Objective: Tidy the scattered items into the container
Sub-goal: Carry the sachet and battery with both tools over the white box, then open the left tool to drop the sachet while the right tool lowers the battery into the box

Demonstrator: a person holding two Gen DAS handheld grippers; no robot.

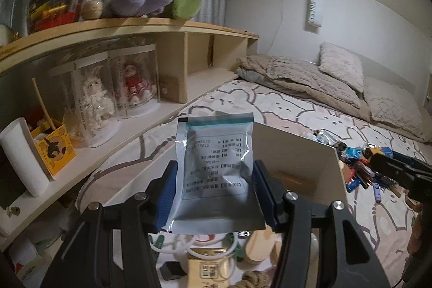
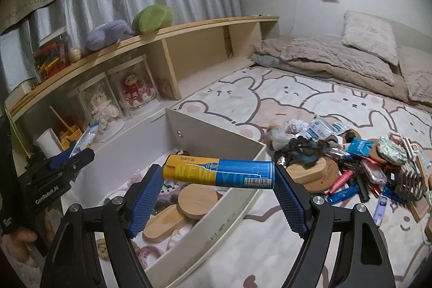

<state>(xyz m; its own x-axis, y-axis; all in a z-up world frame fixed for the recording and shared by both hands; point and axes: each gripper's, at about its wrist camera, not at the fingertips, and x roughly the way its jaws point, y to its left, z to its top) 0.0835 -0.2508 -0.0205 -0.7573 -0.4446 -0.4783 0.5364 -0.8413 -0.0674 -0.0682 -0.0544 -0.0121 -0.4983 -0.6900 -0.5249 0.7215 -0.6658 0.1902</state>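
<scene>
My left gripper [image 1: 216, 190] is shut on a silver-white printed sachet [image 1: 216, 166], held upright between the blue pads above the white box [image 1: 297, 150]. In the right wrist view the same gripper [image 2: 74, 154] hangs over the box's left side with the sachet [image 2: 87, 135] sticking up. My right gripper [image 2: 218, 181] is shut on a yellow-and-blue cylinder [image 2: 218, 174], gripped end to end and lying crosswise above the white box [image 2: 216, 135]. Wooden discs [image 2: 198, 197] and small bits lie inside the box. A heap of scattered items [image 2: 351, 169] lies on the bunny-print sheet to its right.
A long wooden shelf [image 2: 167, 31] runs along the left, with boxed dolls [image 2: 135, 91], a paper roll [image 1: 23, 155] and plush toys on top. Folded blankets and pillows [image 2: 351, 56] fill the far end. A person's hand [image 2: 21, 236] holds the left gripper.
</scene>
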